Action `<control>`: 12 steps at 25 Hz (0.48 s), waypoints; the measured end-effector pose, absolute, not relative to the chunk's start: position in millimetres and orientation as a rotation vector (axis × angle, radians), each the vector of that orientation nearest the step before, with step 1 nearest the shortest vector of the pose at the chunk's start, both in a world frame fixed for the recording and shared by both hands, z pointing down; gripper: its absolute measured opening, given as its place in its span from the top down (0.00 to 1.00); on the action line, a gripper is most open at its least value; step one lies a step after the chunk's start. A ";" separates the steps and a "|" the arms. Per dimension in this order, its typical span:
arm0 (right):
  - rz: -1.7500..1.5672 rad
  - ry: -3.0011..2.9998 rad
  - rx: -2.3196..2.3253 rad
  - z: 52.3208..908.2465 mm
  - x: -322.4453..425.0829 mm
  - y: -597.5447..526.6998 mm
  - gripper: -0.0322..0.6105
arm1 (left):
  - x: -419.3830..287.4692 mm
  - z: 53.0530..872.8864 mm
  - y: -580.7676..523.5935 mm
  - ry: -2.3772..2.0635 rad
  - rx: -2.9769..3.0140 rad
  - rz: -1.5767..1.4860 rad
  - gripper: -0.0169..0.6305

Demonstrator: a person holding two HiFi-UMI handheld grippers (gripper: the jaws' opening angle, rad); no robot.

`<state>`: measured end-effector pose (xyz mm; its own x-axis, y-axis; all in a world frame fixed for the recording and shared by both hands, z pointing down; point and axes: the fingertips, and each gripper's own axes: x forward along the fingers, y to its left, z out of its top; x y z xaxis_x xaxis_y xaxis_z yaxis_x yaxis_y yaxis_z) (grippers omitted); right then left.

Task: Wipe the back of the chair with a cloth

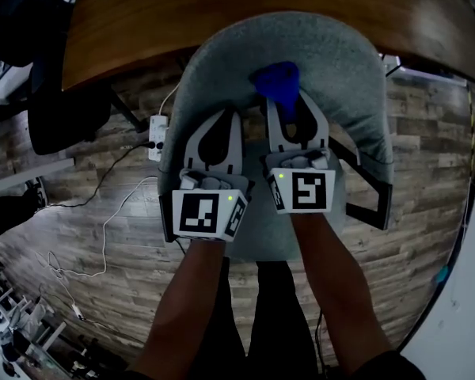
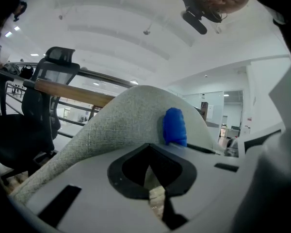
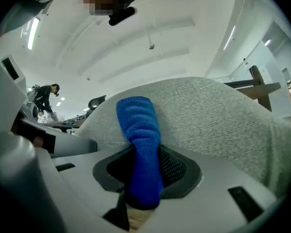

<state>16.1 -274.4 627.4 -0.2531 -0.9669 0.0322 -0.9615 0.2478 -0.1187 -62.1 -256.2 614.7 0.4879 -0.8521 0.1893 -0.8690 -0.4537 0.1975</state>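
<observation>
Your right gripper [image 3: 144, 152] has its fingers pinching a blue cloth [image 3: 138, 125]. The cloth sticks out past the fingertips and presses against the grey fabric chair back [image 3: 213, 113]. In the head view this sits at centre, slightly right, just below the top edge of the chair back. Your left gripper [image 2: 148, 145] is beside it on the left; its fingers are pressed together with nothing between them. Its tips are right at the chair back, but contact isn't clear. The two grippers are side by side and close, marker cubes toward you, with both forearms entering from the bottom of the frame. A wooden tabletop [image 1: 222, 14] runs across the top of the head view, just beyond the chair. Wood-plank floor [image 1: 103, 188] lies below. On it are a white power strip [image 1: 157, 137] and a white cable [image 1: 111, 220], left of the chair. A black office chair [image 1: 63, 117] is at the far left.
</observation>
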 end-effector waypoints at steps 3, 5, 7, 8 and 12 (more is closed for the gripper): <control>-0.163 2.395 -1.977 630.5 42.7 -272.6 0.76 | -46.8 614.6 -257.1 -1.432 2.500 0.106 0.97; -0.154 2.338 -2.026 628.6 60.8 -270.9 0.76 | -35.0 614.0 -257.2 -1.405 2.529 0.118 0.97; -0.166 2.276 -2.072 628.8 77.7 -266.5 0.76 | -23.7 613.7 -256.6 -1.379 2.554 0.129 0.97; -0.175 2.249 -2.092 629.5 85.8 -264.0 0.76 | -18.0 613.6 -256.6 -1.368 2.563 0.132 0.97; -0.185 2.186 -2.162 630.6 113.6 -253.1 0.76 | 7.1 614.5 -256.0 -1.322 2.585 0.135 0.97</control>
